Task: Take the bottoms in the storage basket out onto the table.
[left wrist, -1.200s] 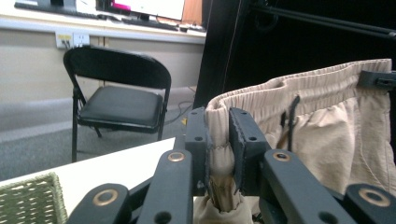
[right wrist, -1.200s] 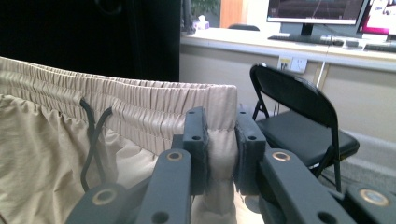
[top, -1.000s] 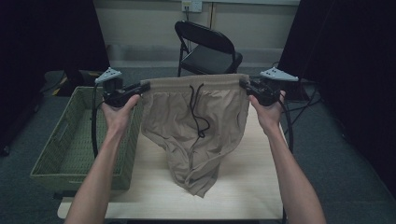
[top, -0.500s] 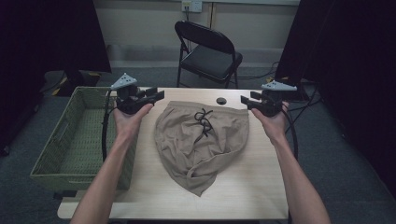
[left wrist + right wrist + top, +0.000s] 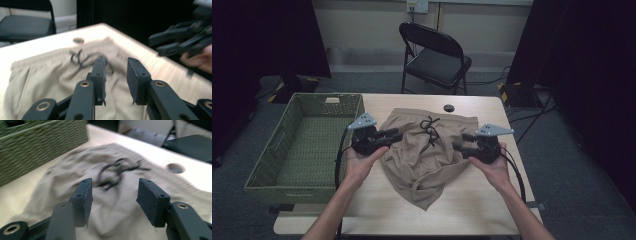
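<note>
Tan shorts [image 5: 427, 150] with a black drawstring [image 5: 429, 125] lie crumpled on the wooden table [image 5: 472, 205], waistband toward the far edge. My left gripper [image 5: 394, 134] hovers at the shorts' left side. Its jaws have just been closing, and they stand apart with nothing between them. In the left gripper view the gripper [image 5: 116, 72] points over the cloth [image 5: 50, 75]. My right gripper [image 5: 459, 142] is at the shorts' right side. Its jaws have just been opening and are empty. In the right gripper view, the gripper [image 5: 113, 195] looks across the blurred shorts [image 5: 120, 220].
A green woven basket [image 5: 324, 96] sits off the table's left side, and its wall shows in the right gripper view [image 5: 37, 147]. A black folding chair [image 5: 437, 55] stands behind the table. A round cable hole [image 5: 449, 108] is near the far edge.
A second ago both grippers held the shorts up by the waistband. They let go, the shorts dropped onto the table, and both hands came down beside them with the jaws apart.
</note>
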`<action>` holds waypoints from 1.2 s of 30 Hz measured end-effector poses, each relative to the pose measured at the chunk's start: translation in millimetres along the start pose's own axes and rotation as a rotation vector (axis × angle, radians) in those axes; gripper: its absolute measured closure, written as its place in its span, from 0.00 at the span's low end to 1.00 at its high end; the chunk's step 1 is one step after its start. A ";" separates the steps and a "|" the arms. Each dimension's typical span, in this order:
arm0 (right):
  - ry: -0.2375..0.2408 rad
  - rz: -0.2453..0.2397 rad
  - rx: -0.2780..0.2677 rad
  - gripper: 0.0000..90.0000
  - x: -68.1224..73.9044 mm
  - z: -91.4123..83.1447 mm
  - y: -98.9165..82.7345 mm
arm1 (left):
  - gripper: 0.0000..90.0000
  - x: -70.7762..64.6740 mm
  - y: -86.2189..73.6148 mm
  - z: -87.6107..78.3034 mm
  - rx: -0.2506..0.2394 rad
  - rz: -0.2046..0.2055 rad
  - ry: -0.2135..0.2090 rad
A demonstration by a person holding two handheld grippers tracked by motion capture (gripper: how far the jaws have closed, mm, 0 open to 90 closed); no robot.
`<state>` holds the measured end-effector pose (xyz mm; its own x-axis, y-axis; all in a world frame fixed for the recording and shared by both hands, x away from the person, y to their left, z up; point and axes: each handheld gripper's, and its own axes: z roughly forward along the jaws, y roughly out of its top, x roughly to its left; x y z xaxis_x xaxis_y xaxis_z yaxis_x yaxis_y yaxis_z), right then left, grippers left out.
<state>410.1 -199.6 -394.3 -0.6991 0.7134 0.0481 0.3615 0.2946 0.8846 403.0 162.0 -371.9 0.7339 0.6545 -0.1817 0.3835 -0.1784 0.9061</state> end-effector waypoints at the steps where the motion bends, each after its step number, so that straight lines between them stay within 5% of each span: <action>1: 0.008 -0.001 0.003 0.50 3.6 -0.3 -3.2 | 0.75 -1.2 -6.2 1.1 0.013 -0.008 -0.007; 8: 0.078 0.030 0.065 0.47 22.9 16.8 -35.1 | 0.69 -10.8 -46.4 19.4 0.102 -0.024 -0.040; 21: 0.160 -0.023 0.147 0.41 47.2 42.2 -50.2 | 0.50 -3.8 -87.7 41.5 0.221 -0.083 0.000; 25: 0.177 -0.062 0.164 0.57 52.9 46.0 -55.6 | 0.44 -3.4 -93.4 47.0 0.238 -0.098 0.029; 26: 0.172 -0.072 0.173 0.76 52.9 44.9 -58.8 | 0.45 -3.8 -95.1 48.9 0.250 -0.092 0.033; 30: 0.179 -0.046 0.166 1.00 44.5 35.5 -61.3 | 0.81 -4.9 -100.5 56.3 0.310 -0.055 0.069; 32: 0.164 -0.034 0.149 1.00 39.2 28.2 -59.1 | 0.96 -3.4 -100.9 57.4 0.305 -0.054 0.073; 36: 0.149 -0.009 0.123 1.00 32.7 20.9 -57.0 | 1.00 -2.5 -97.3 54.4 0.284 -0.064 0.076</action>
<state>379.5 -179.8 -452.9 -0.7828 0.6112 0.1165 0.4212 0.3827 0.8222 394.4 137.7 -480.4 0.6634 0.7221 -0.1961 0.5770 -0.3268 0.7485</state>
